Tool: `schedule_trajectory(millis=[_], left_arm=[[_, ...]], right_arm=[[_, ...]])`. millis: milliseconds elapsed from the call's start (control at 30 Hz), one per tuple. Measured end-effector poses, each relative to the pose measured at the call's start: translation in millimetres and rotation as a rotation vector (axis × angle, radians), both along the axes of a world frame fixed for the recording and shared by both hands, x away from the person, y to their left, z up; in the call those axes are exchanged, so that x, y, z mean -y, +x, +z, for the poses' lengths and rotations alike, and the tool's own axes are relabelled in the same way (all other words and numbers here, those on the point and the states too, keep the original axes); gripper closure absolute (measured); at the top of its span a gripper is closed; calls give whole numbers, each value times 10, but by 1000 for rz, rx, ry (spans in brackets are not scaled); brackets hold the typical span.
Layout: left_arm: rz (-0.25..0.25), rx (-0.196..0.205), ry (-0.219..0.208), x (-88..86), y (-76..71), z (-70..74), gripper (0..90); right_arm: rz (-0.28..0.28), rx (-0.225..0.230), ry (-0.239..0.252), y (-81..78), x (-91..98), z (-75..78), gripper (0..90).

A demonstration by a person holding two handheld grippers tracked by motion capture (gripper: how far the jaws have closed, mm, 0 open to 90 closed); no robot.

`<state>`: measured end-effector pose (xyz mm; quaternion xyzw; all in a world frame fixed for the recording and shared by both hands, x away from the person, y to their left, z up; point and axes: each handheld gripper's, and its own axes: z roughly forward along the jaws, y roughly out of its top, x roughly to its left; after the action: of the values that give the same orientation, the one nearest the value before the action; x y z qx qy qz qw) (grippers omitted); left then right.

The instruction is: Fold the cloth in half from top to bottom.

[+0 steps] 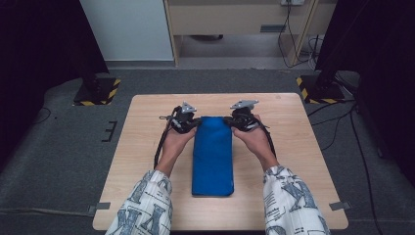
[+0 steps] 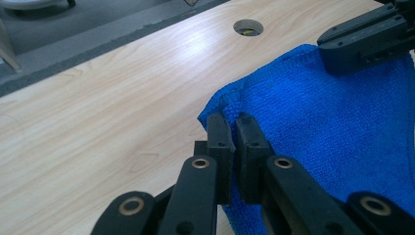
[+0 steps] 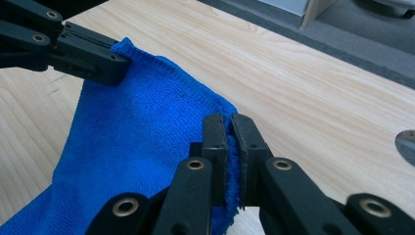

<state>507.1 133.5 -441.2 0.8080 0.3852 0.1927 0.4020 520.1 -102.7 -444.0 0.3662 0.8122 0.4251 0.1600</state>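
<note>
Both grippers are on the cloth here. The blue towel [image 1: 212,155] lies folded in a long strip down the middle of the wooden table [image 1: 293,147], its near end flat on the wood close to the person's edge, its far end taken up at both corners. The left gripper [image 1: 195,122] is at the far left corner, and in the left gripper view its two black jaws are pressed together on that corner of the towel [image 2: 323,127], terry cloth pinched between the pads with a little fold of hem standing up just beyond the tips. The right gripper [image 1: 228,120] mirrors it at the far right corner, and in the right gripper view the jaws are clamped on the towel's edge [image 3: 142,142], a sliver of blue showing in the slit between them. Each gripper view also catches the other gripper across the cloth: the right one at the upper right [image 2: 364,44], the left one at the upper left [image 3: 88,56], both biting the hem. Between the two grips the far edge of the towel runs fairly taut and looks raised off the wood, the cloth sloping down towards the near end. The person's patterned sleeves [image 1: 147,205] come in from the near side, one hand behind each gripper. A round cable hole [image 2: 248,27] sits in the tabletop beyond the towel, well apart from it.
</note>
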Motion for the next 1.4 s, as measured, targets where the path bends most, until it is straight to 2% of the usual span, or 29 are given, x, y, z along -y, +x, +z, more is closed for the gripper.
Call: schedule_trajectory(millis=[133,200,567,600,700,833,1067,1233,1400], left_arm=[[11,22,-13,-19,25,87,865],[8,22,-5,-17,19,103,865],[15,51,-8,-43,-7,232,865],[20,52,-17,-48,-5,237,865],[11,48,-2,-51,-16,233,865],[10,64,-8,-54,-64,263,865],[0,82,0,-66,-222,319,863],[-5,95,-12,-91,-383,368,862],[-8,98,-11,-76,-563,330,862]], right_arm=[[-1,14,6,31,-20,77,856],[-2,20,13,35,-20,118,856],[-3,44,14,-20,-51,224,856],[-3,48,17,-17,-53,234,856],[-2,47,12,-25,-62,227,855],[1,58,17,-64,-48,250,855],[11,77,18,-191,-45,281,853],[22,89,28,-362,-45,311,852],[32,99,20,-508,-43,325,852]])
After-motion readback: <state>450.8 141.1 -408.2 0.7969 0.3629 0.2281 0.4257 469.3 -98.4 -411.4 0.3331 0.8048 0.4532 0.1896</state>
